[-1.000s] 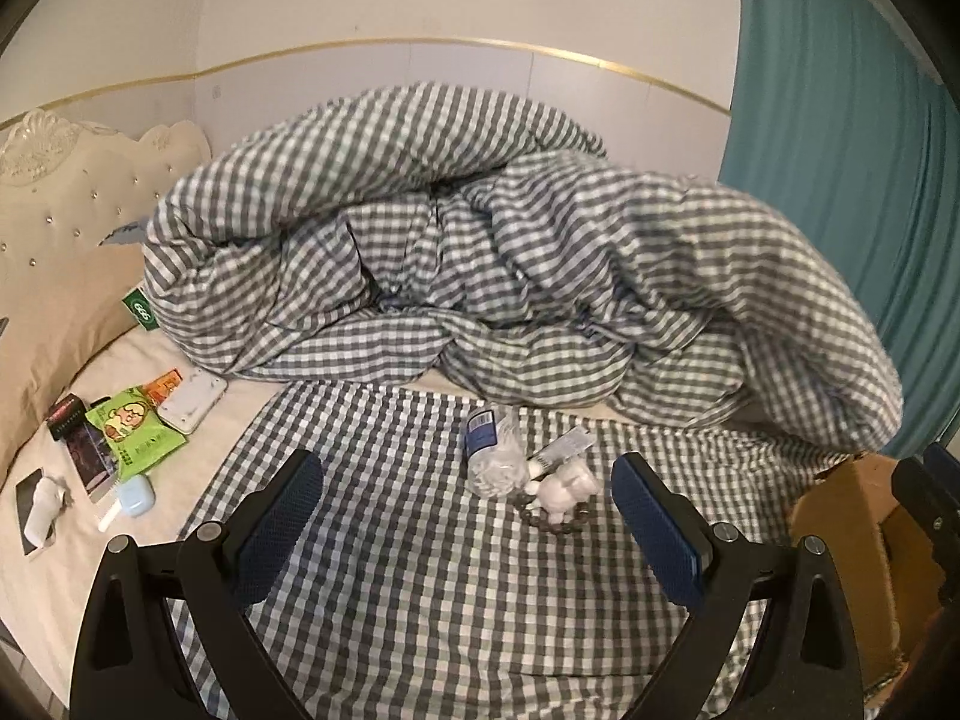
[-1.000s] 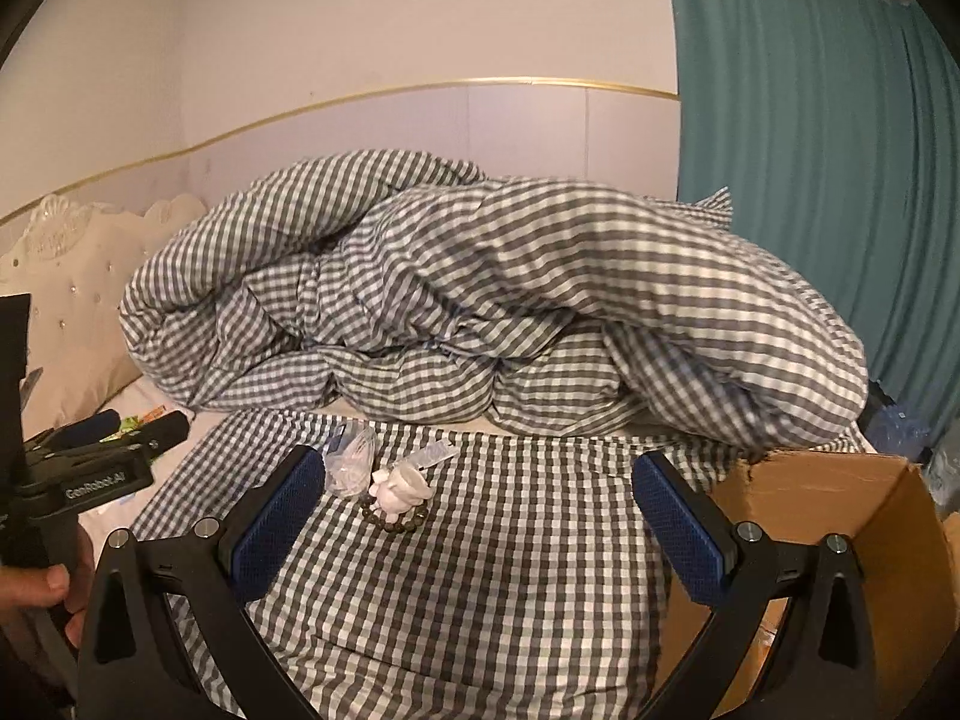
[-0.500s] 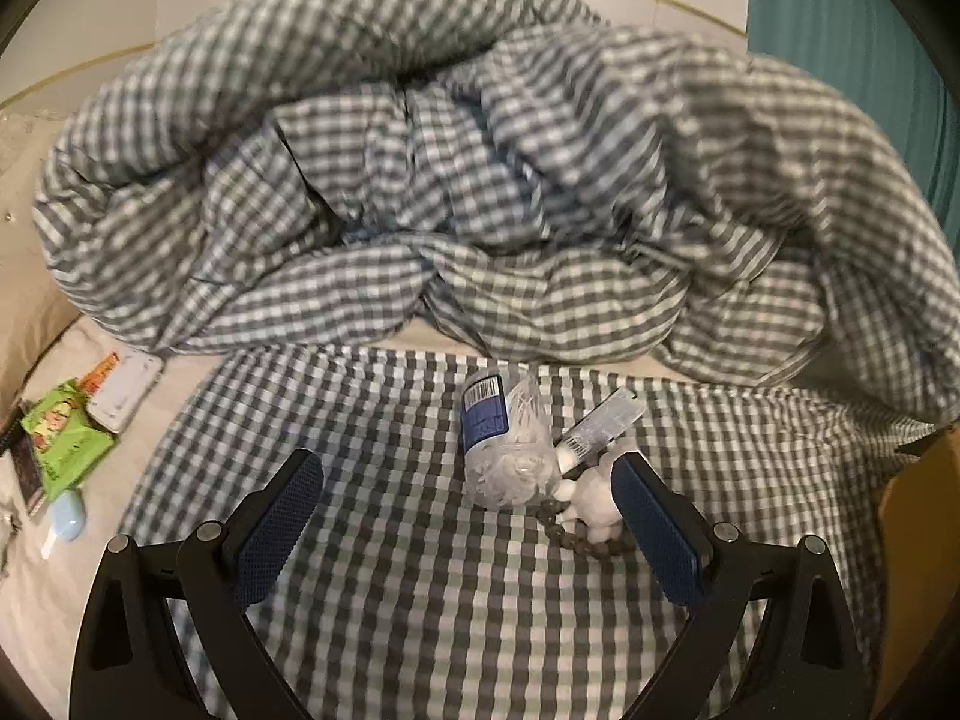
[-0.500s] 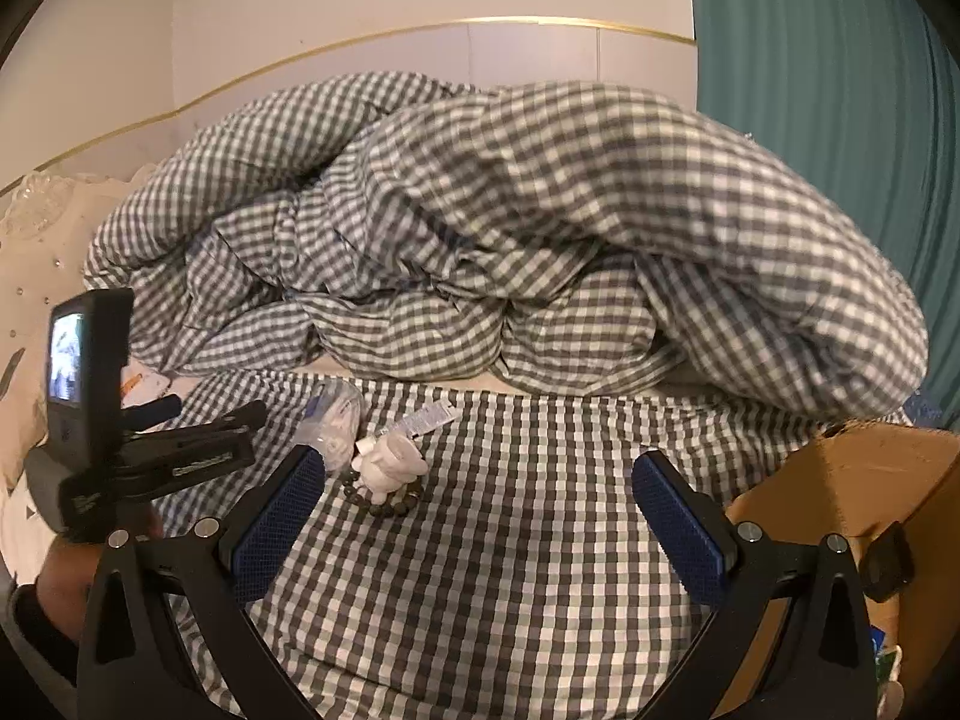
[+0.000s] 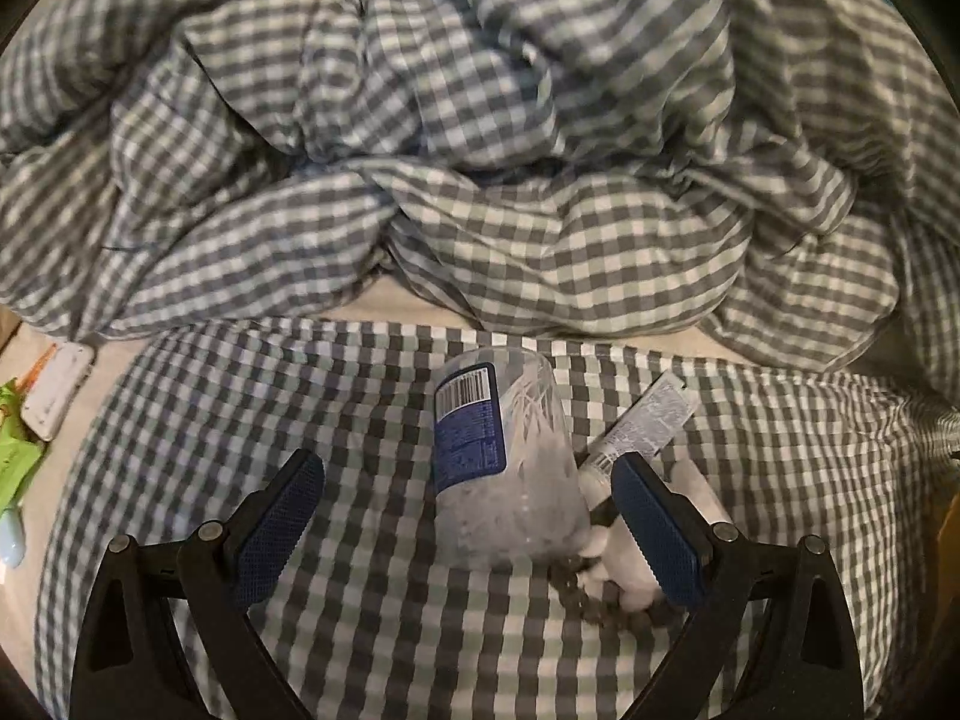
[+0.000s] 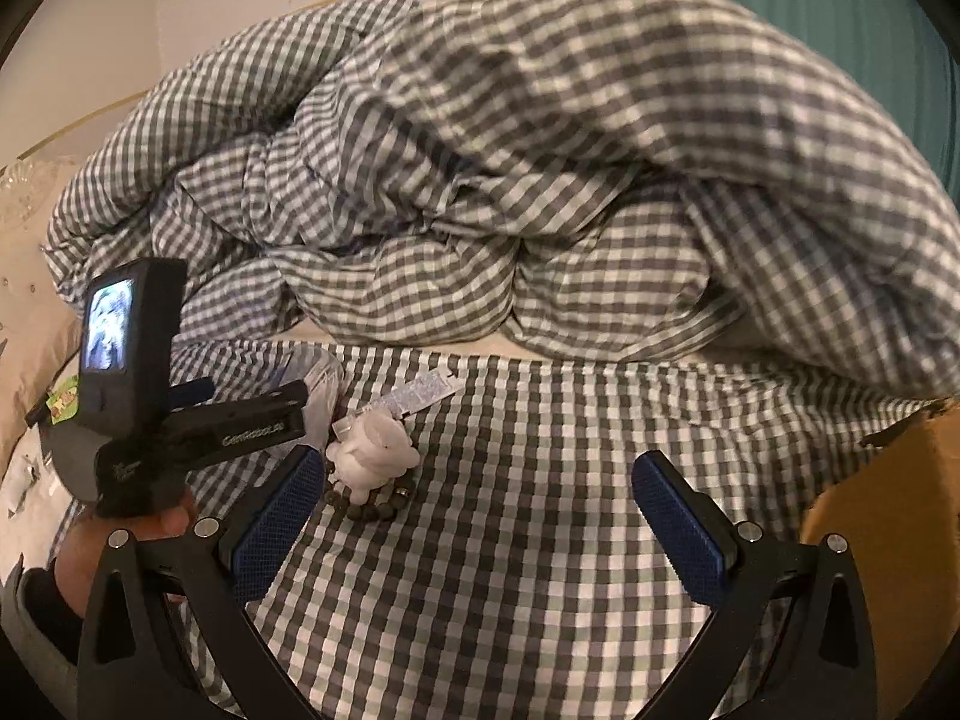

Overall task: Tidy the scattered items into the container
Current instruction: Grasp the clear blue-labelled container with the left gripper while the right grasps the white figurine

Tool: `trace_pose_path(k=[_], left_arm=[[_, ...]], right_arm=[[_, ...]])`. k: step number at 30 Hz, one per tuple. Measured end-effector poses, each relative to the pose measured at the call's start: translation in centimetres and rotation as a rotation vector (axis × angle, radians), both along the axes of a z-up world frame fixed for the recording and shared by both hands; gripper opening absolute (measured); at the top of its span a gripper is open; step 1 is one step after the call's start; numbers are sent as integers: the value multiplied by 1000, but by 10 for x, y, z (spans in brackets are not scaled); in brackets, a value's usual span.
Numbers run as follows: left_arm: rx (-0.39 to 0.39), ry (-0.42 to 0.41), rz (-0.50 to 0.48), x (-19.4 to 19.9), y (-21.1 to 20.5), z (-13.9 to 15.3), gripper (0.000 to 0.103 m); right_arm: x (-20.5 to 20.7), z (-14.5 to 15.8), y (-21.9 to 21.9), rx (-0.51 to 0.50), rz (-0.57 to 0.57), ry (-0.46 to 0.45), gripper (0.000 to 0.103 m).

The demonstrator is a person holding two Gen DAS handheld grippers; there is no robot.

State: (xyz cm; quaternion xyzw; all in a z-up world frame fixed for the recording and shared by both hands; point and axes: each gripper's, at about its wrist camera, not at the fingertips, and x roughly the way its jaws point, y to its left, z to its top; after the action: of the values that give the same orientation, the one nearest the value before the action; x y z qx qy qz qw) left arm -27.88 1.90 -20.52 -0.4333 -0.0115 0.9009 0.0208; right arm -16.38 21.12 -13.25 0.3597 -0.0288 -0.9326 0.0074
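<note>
Here, step in hand reads as the approach to a first pick. Left gripper (image 5: 465,525) jaws spread wide, nothing held; the clear plastic tub of cotton swabs with a blue barcode label (image 5: 501,468) lies on its side between the two blue pads, touching neither as far as I can tell. The tub rests on the flat grey-and-white gingham sheet (image 5: 300,396), in front of the heaped gingham duvet (image 5: 480,150).

Just beside the tub, on the right pad's side: a small white squeeze tube with printed text (image 5: 645,420), a white plush-looking figurine (image 6: 372,450) and a dark beaded bracelet (image 6: 369,504) under it. The figurine and bracelet lie partly behind the left gripper's right finger (image 5: 657,534), so a clean closure is not certain.

Right gripper (image 6: 474,525) also wide open and empty, hanging over bare sheet, well apart from the cluster. Brown cardboard box (image 6: 888,516) sits at the right edge of the right wrist view; presumably the container. More clutter is off to the far left on the cream mattress: a green snack packet (image 5: 12,456), a white flat case (image 5: 57,384).

Judgement: next move calls for easing the left gripper slightly further round the tub, closing across its width, firmly enough not to slip and gently enough not to crush thin plastic, then carrying it rightwards to the box. Risk: the right pad snagging the tube or bracelet.
</note>
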Motion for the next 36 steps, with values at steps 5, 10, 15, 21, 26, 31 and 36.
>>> trace_pose_path(k=[5,10,15,21,26,31,36], left_arm=[[31,-44,-15,-12,-1,-17,79],[52,-111,-34,-25,3,-31,76],[37,-115,-13,-24,-1,-40,65],[51,-61,35,-7,-27,-21,64],[55,-20,71,11,-56,0,64],[24,13,100,31,-83,22,64],[23,62,128,44,-104,44,64]], right_arm=[[-10,-11,-7,12,16,-17,103],[-17,-20,-12,2,22,-41,103],[-18,-25,-16,10,31,-51,103],[-28,-32,-21,-18,45,-67,103],[-51,-46,-40,-66,100,-95,103],[-78,-71,-49,-102,94,-164,102],[-94,-90,-56,-134,88,-220,91]])
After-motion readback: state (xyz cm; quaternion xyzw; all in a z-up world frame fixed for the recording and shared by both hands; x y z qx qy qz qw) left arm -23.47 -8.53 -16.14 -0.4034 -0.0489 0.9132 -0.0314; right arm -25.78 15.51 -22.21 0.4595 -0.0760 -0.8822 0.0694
